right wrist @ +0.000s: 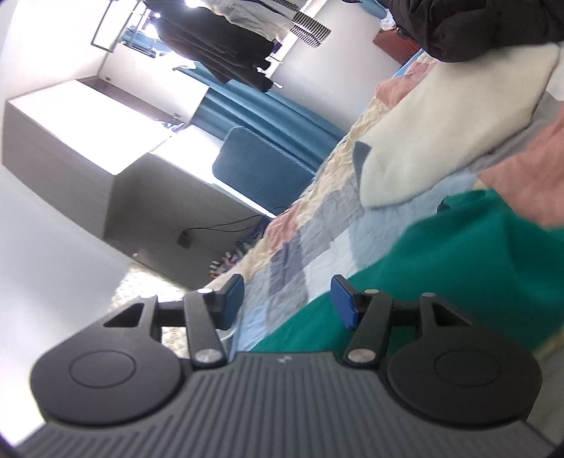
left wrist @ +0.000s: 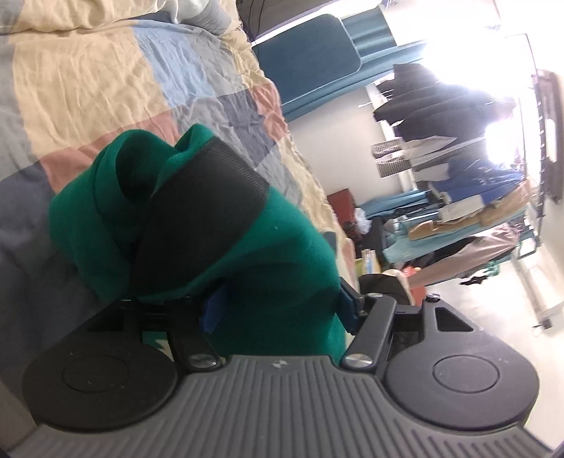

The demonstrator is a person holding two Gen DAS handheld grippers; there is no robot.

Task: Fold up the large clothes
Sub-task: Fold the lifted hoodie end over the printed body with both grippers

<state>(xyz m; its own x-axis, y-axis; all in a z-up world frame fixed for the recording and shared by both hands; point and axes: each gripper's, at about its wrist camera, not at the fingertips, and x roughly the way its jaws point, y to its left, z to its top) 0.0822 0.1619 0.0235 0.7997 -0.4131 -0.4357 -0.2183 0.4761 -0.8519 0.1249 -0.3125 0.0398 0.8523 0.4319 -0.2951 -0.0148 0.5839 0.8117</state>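
A green garment (left wrist: 282, 246) with a black ribbed band (left wrist: 197, 200) is bunched up over the patchwork quilt of the bed (left wrist: 105, 77). In the left wrist view the bunch fills the gap of my left gripper (left wrist: 278, 306), whose blue pads stand wide apart at either side of the cloth without pinching it. In the right wrist view the same green garment (right wrist: 458, 253) lies spread on the quilt (right wrist: 317, 218). My right gripper (right wrist: 289, 299) hangs open above its edge. Only quilt and the garment's edge show between its fingers.
A cream folded piece (right wrist: 440, 141) and a dark heap of clothing (right wrist: 476, 28) lie further up the bed. A blurred pinkish shape (right wrist: 528, 176) covers the right edge. Beside the bed stand a blue chair (right wrist: 261, 169), a white desk (right wrist: 70, 134) and a full clothes rack (left wrist: 458, 158).
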